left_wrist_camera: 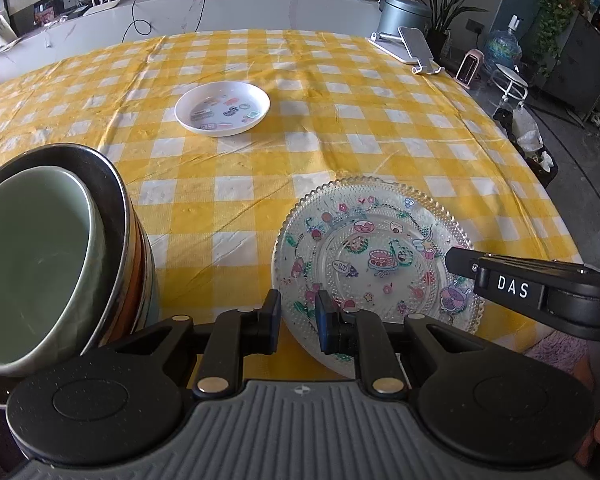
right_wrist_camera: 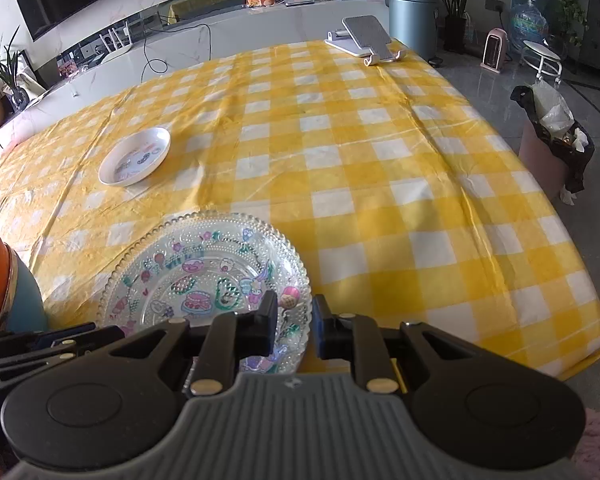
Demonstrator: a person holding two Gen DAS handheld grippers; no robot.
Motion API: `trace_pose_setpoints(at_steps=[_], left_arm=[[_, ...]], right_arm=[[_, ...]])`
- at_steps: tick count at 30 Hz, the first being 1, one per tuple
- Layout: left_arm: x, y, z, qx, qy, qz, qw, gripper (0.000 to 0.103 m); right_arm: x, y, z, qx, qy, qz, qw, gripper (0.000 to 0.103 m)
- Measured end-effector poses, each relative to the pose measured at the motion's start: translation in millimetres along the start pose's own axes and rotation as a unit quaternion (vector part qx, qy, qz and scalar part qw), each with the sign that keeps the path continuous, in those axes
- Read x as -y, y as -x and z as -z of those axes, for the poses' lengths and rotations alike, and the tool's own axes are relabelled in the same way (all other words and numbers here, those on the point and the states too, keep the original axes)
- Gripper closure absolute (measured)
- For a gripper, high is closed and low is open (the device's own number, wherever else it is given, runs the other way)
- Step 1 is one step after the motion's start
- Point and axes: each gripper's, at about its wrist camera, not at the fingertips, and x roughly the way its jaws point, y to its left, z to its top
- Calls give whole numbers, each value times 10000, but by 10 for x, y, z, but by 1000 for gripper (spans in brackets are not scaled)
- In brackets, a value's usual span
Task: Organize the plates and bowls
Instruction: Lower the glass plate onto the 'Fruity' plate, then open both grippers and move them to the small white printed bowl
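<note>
A clear glass plate (left_wrist_camera: pixel 364 256) (right_wrist_camera: pixel 204 272) with a beaded rim and cartoon stickers is held between both grippers, just above the yellow checked tablecloth (left_wrist_camera: pixel 260 184). My left gripper (left_wrist_camera: pixel 299 320) is shut on its left rim. From the right, my right gripper (right_wrist_camera: pixel 295 320) (left_wrist_camera: pixel 460 260) is shut on the opposite rim. A small white plate (left_wrist_camera: pixel 222 108) (right_wrist_camera: pixel 136 156) with stickers lies farther back on the table. Close at the left stands a stack of bowls (left_wrist_camera: pixel 132 264), with a pale green bowl (left_wrist_camera: pixel 32 264) inside a steel one on top.
A white phone stand (right_wrist_camera: pixel 366 38) sits at the table's far right corner. Beyond the table's right edge (right_wrist_camera: pixel 572 280) are a pink bin with a black bag (right_wrist_camera: pixel 552 140) and a grey floor. A counter with clutter runs behind the table.
</note>
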Motion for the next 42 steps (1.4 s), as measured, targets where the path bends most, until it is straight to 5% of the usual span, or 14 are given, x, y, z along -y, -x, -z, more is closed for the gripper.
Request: trace_pose_setpoints(at_steps=[5, 8, 12, 24, 29, 42], left_arm=[[-42, 7, 3, 10, 135, 123, 9998, 80], [-89, 24, 6, 15, 297, 281, 9992, 68], [-77, 105, -13, 138, 342, 379, 9986, 56], [-242, 458, -335, 193, 458, 1042, 9933, 49], [-426, 507, -545, 99, 483, 891, 9948, 49], [-613, 351, -1292, -46, -742, 142, 9971, 49]], right_arm=[[25, 27, -10, 108, -93, -52, 9999, 83], [66, 76, -15, 276, -239, -125, 9993, 70], [120, 132, -32, 501, -420, -292, 9974, 67], [40, 86, -224, 846, -595, -653, 9925, 58], [-161, -34, -388, 763, -417, -868, 9924, 36], [-732, -612, -1058, 474, -183, -1147, 9921, 41]])
